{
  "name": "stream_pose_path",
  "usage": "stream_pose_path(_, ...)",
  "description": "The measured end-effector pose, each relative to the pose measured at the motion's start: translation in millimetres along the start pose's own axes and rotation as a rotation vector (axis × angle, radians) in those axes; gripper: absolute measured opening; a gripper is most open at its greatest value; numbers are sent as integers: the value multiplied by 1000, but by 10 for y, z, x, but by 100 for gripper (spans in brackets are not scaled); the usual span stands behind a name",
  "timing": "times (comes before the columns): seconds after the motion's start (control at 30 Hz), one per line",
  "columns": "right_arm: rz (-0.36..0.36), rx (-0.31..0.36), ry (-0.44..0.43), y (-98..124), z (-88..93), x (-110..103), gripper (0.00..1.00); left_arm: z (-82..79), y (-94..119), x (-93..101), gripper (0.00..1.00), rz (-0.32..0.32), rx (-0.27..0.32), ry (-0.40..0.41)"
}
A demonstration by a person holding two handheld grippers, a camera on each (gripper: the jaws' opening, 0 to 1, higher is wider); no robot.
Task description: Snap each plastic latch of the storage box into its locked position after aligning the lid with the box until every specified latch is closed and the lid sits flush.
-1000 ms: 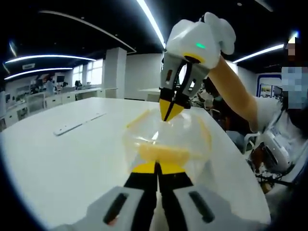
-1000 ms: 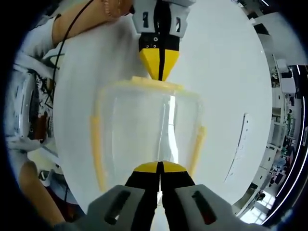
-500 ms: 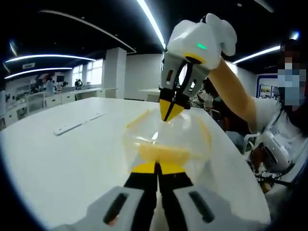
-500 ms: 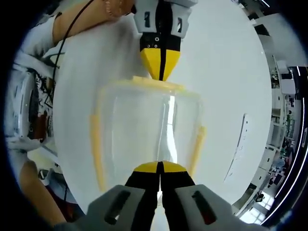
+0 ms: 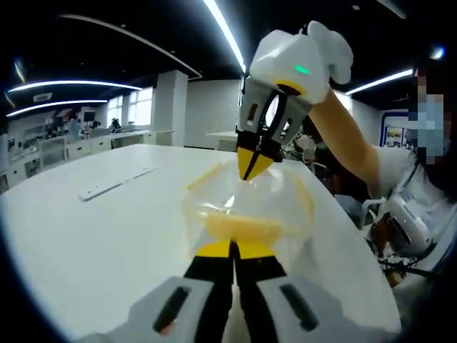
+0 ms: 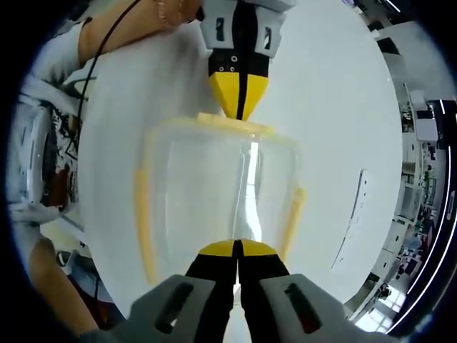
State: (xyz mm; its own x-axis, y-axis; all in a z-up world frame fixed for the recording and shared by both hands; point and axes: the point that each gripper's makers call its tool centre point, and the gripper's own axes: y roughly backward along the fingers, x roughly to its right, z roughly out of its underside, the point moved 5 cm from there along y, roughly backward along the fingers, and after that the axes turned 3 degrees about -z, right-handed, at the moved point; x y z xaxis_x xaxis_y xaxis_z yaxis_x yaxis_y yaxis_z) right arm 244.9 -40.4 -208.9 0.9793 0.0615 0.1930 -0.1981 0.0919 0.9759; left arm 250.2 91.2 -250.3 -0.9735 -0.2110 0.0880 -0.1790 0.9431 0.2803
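A: Storage box (image 6: 221, 200), a clear plastic tub with a yellow-rimmed lid and yellow plastic latches, stands on the round white bench (image 5: 86, 243) with a gripper at each of its two opposite ends.

B: Which step is this, do you think?

A: Pressing the end latches home, I judge. The left gripper (image 5: 232, 249) has its yellow-tipped jaws drawn together, tips against the latch on its own end of the box. The right gripper (image 6: 237, 248) is likewise drawn together at the opposite end latch. From the right gripper view the left gripper's tips meet the far yellow latch (image 6: 232, 123).

B: And the box itself?

A: The lid looks seated evenly on the box, with yellow latch strips (image 6: 143, 221) down both long sides. Whether those side strips are snapped shut I cannot tell; the clear plastic and glare blur the edges.

B: What does the next move call for?

A: Probably a firm inward push from both ends at once, so the box does not slide along the bench, then a check of the side latches. A flat pale strip (image 5: 114, 184) lies on the bench, well apart from the box.
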Motion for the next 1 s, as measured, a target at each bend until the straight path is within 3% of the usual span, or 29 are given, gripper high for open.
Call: stream_pose_path(1.0,7,-17,-10,-10,-5,0,0,3,-2,-17,0,3,6,4)
